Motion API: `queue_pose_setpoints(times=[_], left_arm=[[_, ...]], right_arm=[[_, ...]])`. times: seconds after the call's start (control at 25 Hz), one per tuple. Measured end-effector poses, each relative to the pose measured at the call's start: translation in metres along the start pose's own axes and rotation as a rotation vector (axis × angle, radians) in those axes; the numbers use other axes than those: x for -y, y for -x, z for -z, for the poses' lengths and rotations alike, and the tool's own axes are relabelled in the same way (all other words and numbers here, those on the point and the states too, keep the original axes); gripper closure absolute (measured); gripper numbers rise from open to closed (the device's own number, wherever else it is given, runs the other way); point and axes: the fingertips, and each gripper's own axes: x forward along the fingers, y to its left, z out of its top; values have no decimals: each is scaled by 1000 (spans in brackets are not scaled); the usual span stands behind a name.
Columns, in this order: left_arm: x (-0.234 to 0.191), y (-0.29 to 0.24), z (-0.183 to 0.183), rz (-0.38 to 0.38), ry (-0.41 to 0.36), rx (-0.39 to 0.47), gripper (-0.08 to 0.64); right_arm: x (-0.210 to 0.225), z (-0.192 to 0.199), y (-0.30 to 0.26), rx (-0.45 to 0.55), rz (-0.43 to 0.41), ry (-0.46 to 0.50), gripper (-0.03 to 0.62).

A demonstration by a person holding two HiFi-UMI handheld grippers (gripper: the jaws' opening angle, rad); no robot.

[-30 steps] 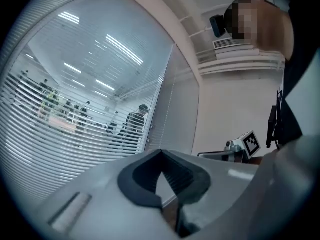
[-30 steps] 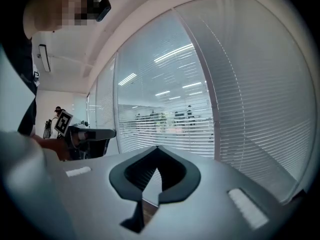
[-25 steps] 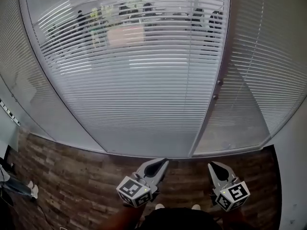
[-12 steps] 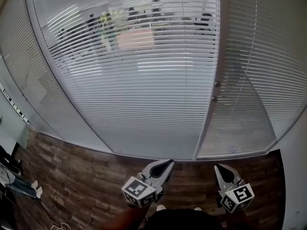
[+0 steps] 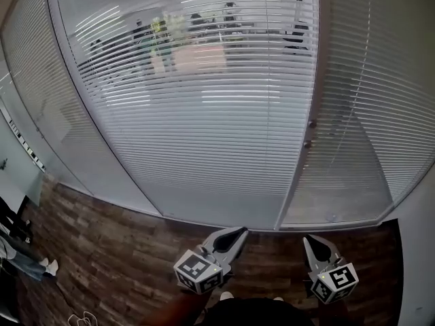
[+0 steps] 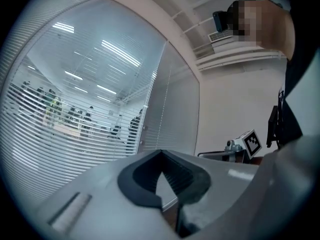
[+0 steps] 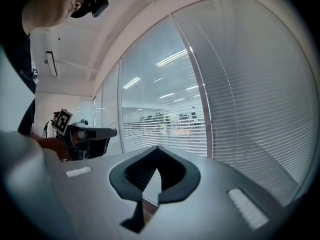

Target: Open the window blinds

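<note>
The blinds hang behind glass at 12 o'clock in the head view. The middle panel's slats are tilted enough that people in the room beyond show between them near the top. The panel at 2 o'clock looks flatter and denser. This fits slats partway to open as well as slats already turned as wanted, and the pictures do not settle which.

Two small knobs sit on the post between the panels, and I judge they control the slats. Any turn there would go best with the jaws parted first, brought square onto one knob, closed firmly, then rolled slowly while watching the slats.

The left gripper and right gripper hang low at 6 o'clock over the wood floor, well apart from the glass. Both have their jaws closed tip to tip with nothing between them. The knobs lie at about 12 o'clock from the right jaws and 1 o'clock from the left.
</note>
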Motion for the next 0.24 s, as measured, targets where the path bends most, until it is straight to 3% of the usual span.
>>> queue_pose_setpoints(times=[0.24], left_arm=[[1,-14,-46,-7,9,15,560]], right_arm=[[8,-45,-3,0,-7,10,570]])
